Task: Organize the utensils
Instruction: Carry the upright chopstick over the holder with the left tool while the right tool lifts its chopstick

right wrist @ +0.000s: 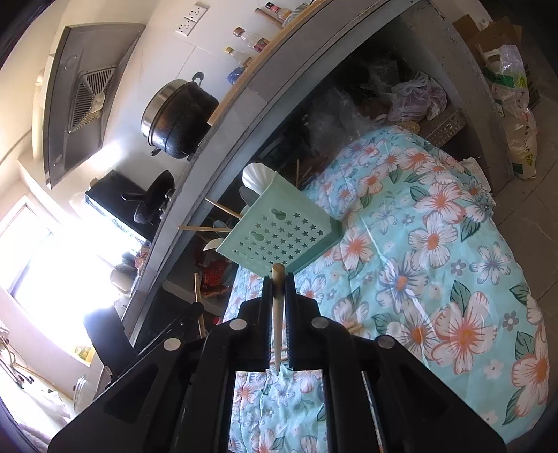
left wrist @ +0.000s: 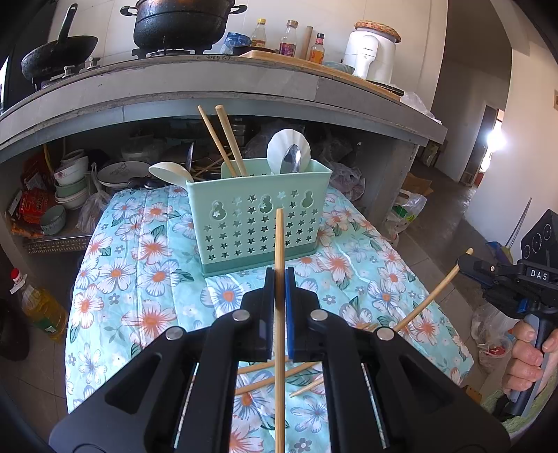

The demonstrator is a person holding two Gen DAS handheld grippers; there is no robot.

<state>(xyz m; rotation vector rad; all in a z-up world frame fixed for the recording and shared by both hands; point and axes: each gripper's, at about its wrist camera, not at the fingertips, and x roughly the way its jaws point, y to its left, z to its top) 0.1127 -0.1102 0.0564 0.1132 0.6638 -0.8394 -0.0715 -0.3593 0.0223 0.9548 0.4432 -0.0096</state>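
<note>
A mint green utensil caddy (left wrist: 259, 209) with star-shaped holes stands on the floral cloth (left wrist: 146, 265); it holds two chopsticks (left wrist: 226, 139), a metal spoon (left wrist: 291, 158) and a white spoon (left wrist: 287, 139). My left gripper (left wrist: 279, 278) is shut on a wooden chopstick (left wrist: 279, 244) that points up toward the caddy. Several loose chopsticks (left wrist: 275, 374) lie on the cloth under it. At the right edge my right gripper (left wrist: 467, 261) holds another chopstick (left wrist: 432, 296). In the right wrist view, rolled sideways, my right gripper (right wrist: 278, 282) is shut on that chopstick (right wrist: 278, 313) near the caddy (right wrist: 279, 237).
A grey counter (left wrist: 209, 90) overhangs the caddy, with a black pot (left wrist: 178, 24), a wok (left wrist: 57, 52), bottles (left wrist: 289, 38) and a white appliance (left wrist: 369, 54) on top. Bowls (left wrist: 71, 181) and bags fill the shelf beneath. An oil bottle (left wrist: 38, 303) stands on the floor at left.
</note>
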